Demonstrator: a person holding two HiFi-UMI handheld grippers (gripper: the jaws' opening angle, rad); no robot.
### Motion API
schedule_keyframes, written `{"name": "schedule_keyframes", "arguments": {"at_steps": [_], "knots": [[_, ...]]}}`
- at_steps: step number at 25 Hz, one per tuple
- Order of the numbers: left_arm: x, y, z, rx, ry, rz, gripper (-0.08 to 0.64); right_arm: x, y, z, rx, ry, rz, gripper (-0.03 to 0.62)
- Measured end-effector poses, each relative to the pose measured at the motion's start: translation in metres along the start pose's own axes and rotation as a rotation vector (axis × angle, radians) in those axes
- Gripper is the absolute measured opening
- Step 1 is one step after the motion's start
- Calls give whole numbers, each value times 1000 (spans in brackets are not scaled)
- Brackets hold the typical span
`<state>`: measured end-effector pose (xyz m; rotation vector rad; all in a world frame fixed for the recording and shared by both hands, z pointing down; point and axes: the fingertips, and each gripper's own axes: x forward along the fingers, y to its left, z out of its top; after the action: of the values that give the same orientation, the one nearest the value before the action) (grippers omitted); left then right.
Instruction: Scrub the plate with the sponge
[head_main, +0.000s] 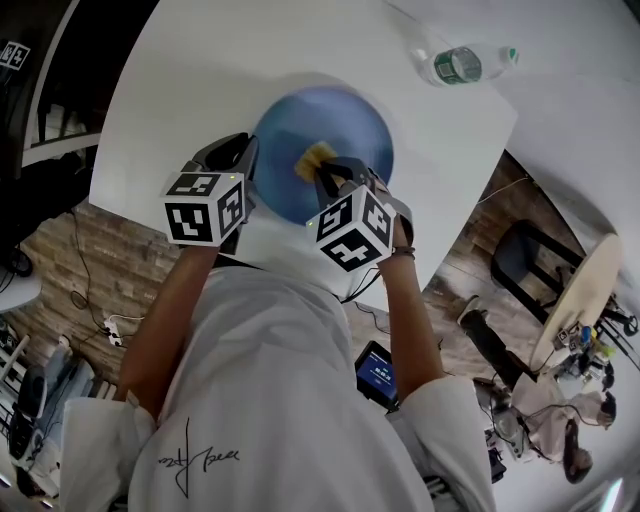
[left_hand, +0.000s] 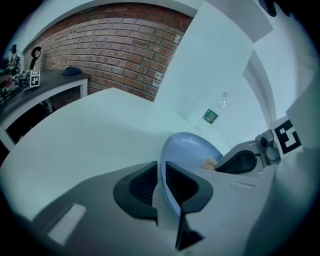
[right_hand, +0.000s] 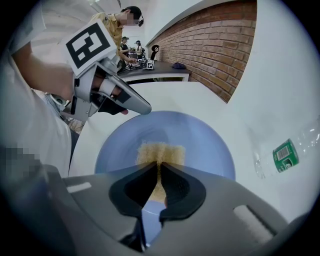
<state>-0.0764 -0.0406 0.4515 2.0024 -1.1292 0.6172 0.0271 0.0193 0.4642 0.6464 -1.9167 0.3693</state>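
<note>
While seen from the head view, blue plate (head_main: 335, 125) sits mid white table (head_main: 190, 90). Left gripper view: left gripper (left_hand: 161, 172) clamped on plate's left rim. Right gripper view: right gripper (right_hand: 159, 172) pinches yellow sponge (right_hand: 162, 151), sponge on plate's middle.

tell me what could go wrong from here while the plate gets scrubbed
1. The left gripper has its jaws shut on just the thin rim of the plate. Firm scrubbing could twist the plate loose.
2. The right gripper pinches only part of the sponge, so it may drag out of the jaws mid-stroke.
3. The bottle lies on its side beyond the plate. A wide stroke or a sliding plate could set it rolling.
</note>
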Motion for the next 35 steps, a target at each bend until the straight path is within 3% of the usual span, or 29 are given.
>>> {"name": "schedule_keyframes", "arguments": {"at_steps": [7, 23, 35], "knots": [[-15, -10, 0, 14, -25, -6, 60, -11, 2, -5, 11, -18, -16, 32], [-62, -73, 15, 71, -152, -122, 41, -53, 15, -9, 32, -126, -52, 32], [-96, -117, 8, 124, -198, -188, 14, -97, 29, -6, 186, -328, -1, 31]]}}
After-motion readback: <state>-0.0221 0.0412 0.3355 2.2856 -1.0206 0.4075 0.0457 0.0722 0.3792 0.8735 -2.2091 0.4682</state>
